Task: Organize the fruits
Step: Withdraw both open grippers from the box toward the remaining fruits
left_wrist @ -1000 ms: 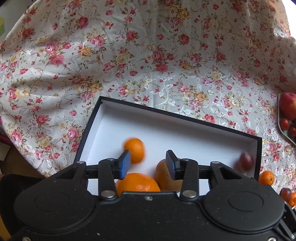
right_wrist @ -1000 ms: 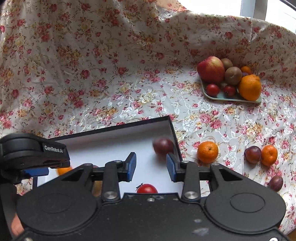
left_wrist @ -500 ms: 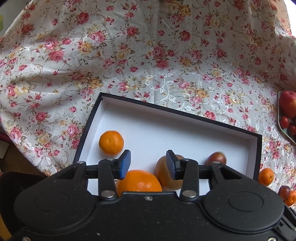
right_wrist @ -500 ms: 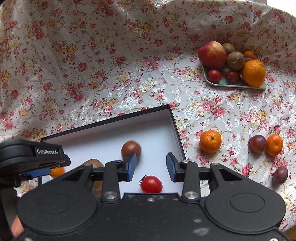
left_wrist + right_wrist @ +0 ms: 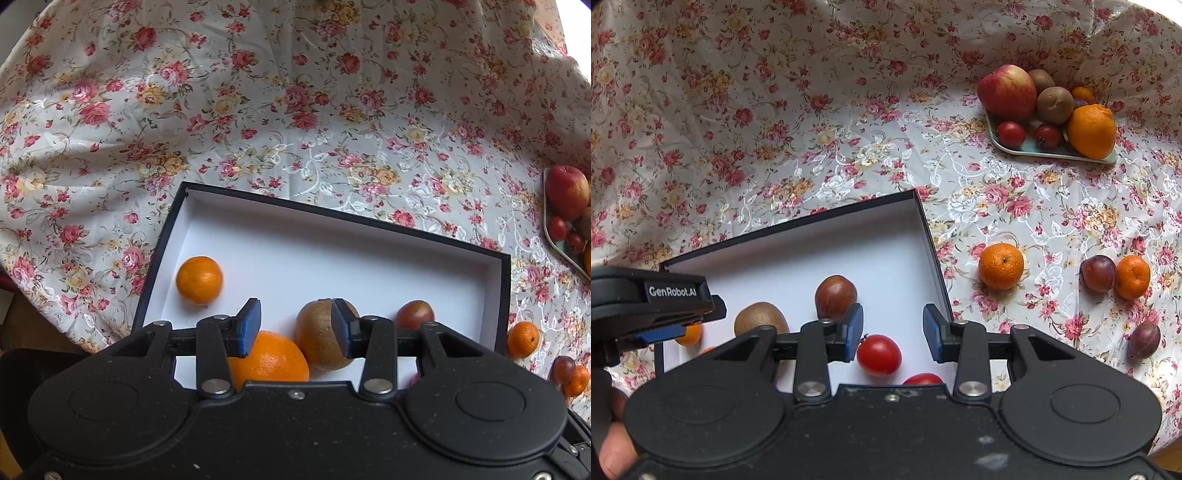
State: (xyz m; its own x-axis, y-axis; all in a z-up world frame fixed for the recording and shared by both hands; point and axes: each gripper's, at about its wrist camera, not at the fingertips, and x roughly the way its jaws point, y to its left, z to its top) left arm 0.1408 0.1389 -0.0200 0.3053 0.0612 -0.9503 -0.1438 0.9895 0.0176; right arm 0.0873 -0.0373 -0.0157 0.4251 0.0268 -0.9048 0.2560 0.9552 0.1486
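A black box with a white inside (image 5: 332, 258) (image 5: 886, 229) lies on the flowered cloth. It holds a small mandarin (image 5: 199, 280), a big orange (image 5: 269, 358), a kiwi (image 5: 319, 338) (image 5: 759, 319), a dark plum (image 5: 415, 314) (image 5: 835, 295) and two red tomatoes (image 5: 879, 354). My left gripper (image 5: 293, 328) hangs open above the box, holding nothing. My right gripper (image 5: 893, 332) is open over the box's right end, above the tomatoes. Outside the box lie a mandarin (image 5: 1001, 266), a plum (image 5: 1097, 273), another mandarin (image 5: 1133, 277) and a second plum (image 5: 1144, 339).
A pale green tray (image 5: 1027, 149) at the back right carries an apple (image 5: 1006, 92), kiwis, tomatoes and an orange (image 5: 1091, 131). The left gripper's body (image 5: 650, 299) shows at the right view's left edge, with a hand (image 5: 613, 443) below it. The cloth rises at the back.
The small mandarin rolled left in the box and came to rest near its left wall. The plum rolled from the box's right end toward the kiwi. Both grippers stayed open.
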